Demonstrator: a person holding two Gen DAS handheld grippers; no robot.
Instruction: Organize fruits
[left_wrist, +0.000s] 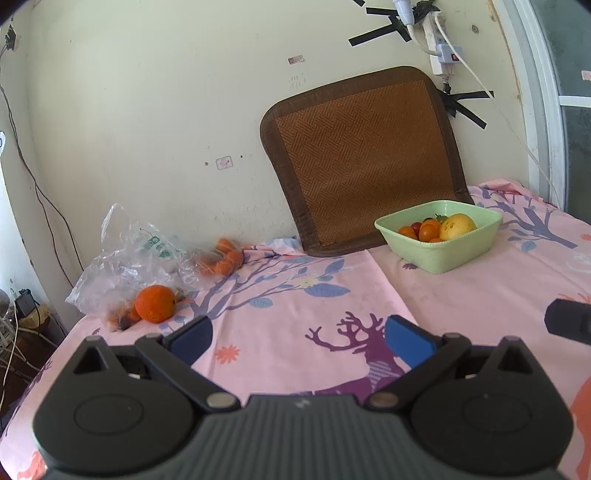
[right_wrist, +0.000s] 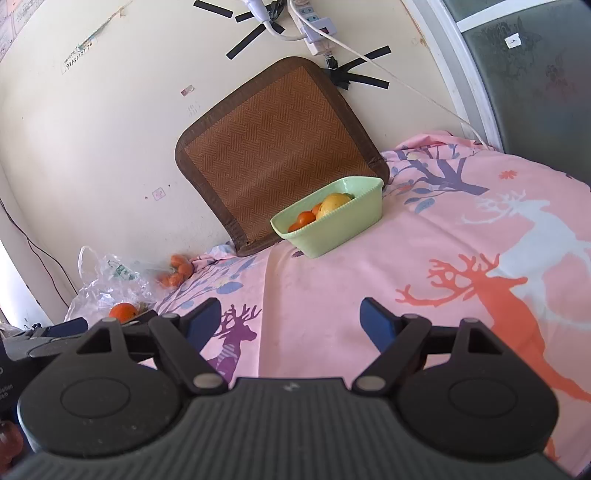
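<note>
Two fruit groups, one bowl part-filled, both grippers empty

Item 1, sorted fruit. Your green bowl (left_wrist: 439, 236) sits at the far side of the bed, its back corner just beside the woven mat (left_wrist: 362, 158) that leans on the wall. It holds a yellow fruit (left_wrist: 457, 226) and several small orange and red ones (left_wrist: 428, 230). Judged from this, the bowl is the collecting point and the job is part done.

Item 2, unsorted fruit. One large orange (left_wrist: 155, 303) lies at the mouth of a crumpled clear plastic bag (left_wrist: 129, 262) near the bed's left edge. A cluster of small orange fruits (left_wrist: 225, 258) rests behind it, close to the wall and partly under the bag's film. These look spilled from the bag, so they are likely what you still have to move; the film may snag a grasp on the small ones.

Item 3, left gripper (left_wrist: 297, 341). Jaws stand wide, nothing between them, aimed over the pink bedsheet (left_wrist: 332, 295). It is the nearer tool to the orange, which lies just beyond its left finger.

Item 4, right gripper (right_wrist: 291, 325). Jaws wide and empty too, facing the bowl, well apart from it. Its placement suits receiving or steadying at the bowl side.
</note>
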